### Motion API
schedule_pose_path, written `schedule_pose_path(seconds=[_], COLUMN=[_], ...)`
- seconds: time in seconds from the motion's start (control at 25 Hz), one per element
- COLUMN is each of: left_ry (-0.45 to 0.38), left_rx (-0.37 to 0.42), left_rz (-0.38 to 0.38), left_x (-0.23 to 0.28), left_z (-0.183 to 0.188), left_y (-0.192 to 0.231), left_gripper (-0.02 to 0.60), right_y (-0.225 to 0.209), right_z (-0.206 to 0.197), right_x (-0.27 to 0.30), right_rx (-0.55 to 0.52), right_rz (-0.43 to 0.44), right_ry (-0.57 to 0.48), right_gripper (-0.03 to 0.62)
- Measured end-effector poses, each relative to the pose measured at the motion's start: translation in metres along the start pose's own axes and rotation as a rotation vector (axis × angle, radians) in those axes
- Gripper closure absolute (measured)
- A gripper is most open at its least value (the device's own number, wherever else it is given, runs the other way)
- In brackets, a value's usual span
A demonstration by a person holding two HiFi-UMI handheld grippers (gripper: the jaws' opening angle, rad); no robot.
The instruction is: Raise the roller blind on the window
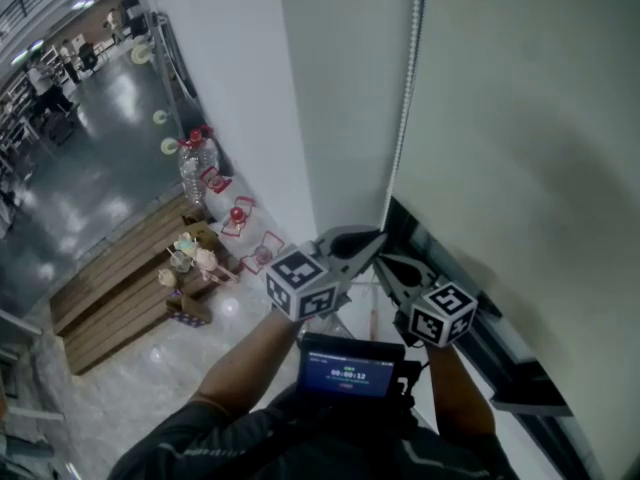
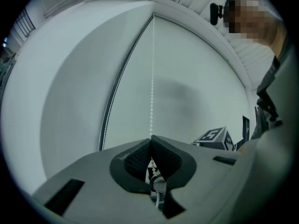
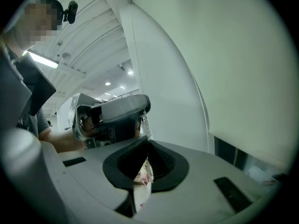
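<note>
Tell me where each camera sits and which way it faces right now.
Head view: on the person's head, looking steeply down the roller blind and bead chain; both forearms, left gripper and right gripper show.
Left gripper view: on the left gripper, facing the blind; jaws closed on the bead chain; torso at right.
Right gripper view: on the right gripper, facing the blind's lower edge and the wall; jaws together; torso at left.
Shared: each gripper view shows the other gripper.

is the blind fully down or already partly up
Partly up. The roller blind stops at a bottom edge, and a dark strip of window glass shows under it in the right gripper view.
</note>
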State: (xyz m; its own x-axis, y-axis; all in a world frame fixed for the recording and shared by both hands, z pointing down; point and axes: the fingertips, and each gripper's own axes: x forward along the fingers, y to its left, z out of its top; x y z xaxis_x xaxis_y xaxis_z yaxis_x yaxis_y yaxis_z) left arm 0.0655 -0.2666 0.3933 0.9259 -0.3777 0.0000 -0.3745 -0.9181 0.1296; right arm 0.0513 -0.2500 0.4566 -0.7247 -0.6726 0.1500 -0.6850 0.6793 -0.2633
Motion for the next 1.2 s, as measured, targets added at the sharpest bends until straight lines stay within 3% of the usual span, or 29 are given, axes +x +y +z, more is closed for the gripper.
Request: schedule_pose_path(seconds=[0.2,0.44,0.64,0.96,1.04,1.2], left_ry=[0.001,-0.017,-0.008,-0.011,-0.011,-0.008], left_rx=[0.007,-0.005,-0.003,-0.010,-0.010,-0.011], left_rz=[0.007,-0.014,-0.008,-0.020,-0.022,-0.027], left_x=[-0.003,-0.007,-0.009,-0.010,-0.010,-0.010], left_z=[-0.002,-0.004,-0.007,-0.007,-0.007,-0.008], left_y=[0.007,0.003,0.006,-0.001,-0.004,-0.003], left_gripper=[0.583,0.584,0.584,0.584,0.584,0.584], right_y=[-0.015,0.004,0.025,0.039,0.040,0.039], right_z=[0.017,0.096,0.144,0.171,0.172,0.169], right_x=[-0.021,-0.033,-0.025,-0.007,-0.007,-0.002], right_rx=[-0.057,-0.159,-0.257,-0.300,-0.307,-0.303], right_rz=[-0.076,-0.034,-0.002,0.043,0.041,0.051], right_ry=[0.009,-0.117,-0.157,-0.175,-0.175,-0.170], right_gripper=[0.541,0.456,0.456,0.462,0.547,0.577])
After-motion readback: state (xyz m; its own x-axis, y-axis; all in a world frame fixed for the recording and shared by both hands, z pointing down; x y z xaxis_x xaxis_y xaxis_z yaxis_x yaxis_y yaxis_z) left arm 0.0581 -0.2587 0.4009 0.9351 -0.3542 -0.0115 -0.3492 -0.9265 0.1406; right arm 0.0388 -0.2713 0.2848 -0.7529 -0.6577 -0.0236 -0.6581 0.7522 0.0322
